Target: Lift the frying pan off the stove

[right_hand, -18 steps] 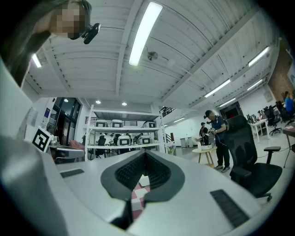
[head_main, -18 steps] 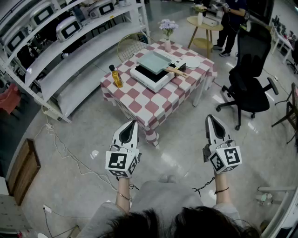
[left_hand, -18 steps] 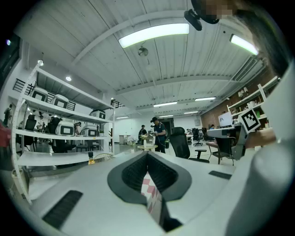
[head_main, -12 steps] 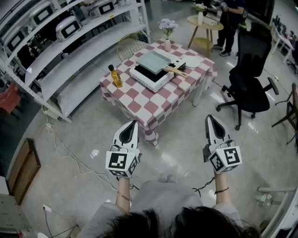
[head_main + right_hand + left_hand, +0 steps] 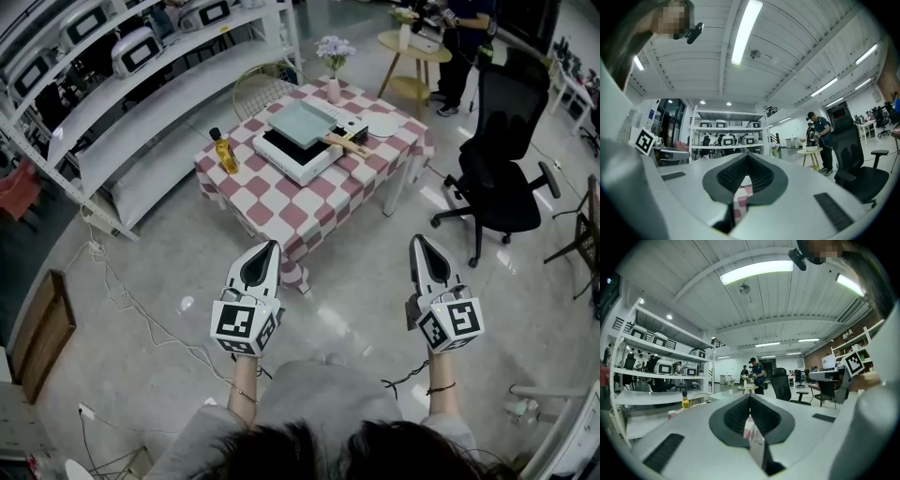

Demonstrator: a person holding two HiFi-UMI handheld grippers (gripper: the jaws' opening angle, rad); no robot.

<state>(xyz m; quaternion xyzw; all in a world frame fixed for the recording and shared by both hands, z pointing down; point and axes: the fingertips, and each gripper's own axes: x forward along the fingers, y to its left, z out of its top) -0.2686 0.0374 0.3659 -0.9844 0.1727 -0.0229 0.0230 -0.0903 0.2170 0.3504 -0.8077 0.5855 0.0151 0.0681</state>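
Observation:
A square pale-green frying pan [image 5: 304, 122] with a wooden handle [image 5: 345, 143] sits on a white portable stove [image 5: 298, 152] on the red-and-white checked table [image 5: 281, 202], far ahead of me. My left gripper [image 5: 272, 246] is held low in front of my body, shut and empty, well short of the table. My right gripper [image 5: 416, 240] is beside it at the same height, also shut and empty. In both gripper views the jaws meet at their tips with only a strip of the checked cloth showing through.
On the table are a yellow oil bottle [image 5: 223, 151], a vase of flowers [image 5: 334, 58] and a white plate [image 5: 384, 125]. A black office chair [image 5: 502, 159] stands to the right, white shelving [image 5: 141, 103] to the left. A person [image 5: 461, 47] stands by a round side table [image 5: 412, 58]. Cables lie on the floor.
The whole view has shifted slightly: table and grippers sit a little higher and leftward in the head view. Both grippers stay shut and in the same place relative to my body.

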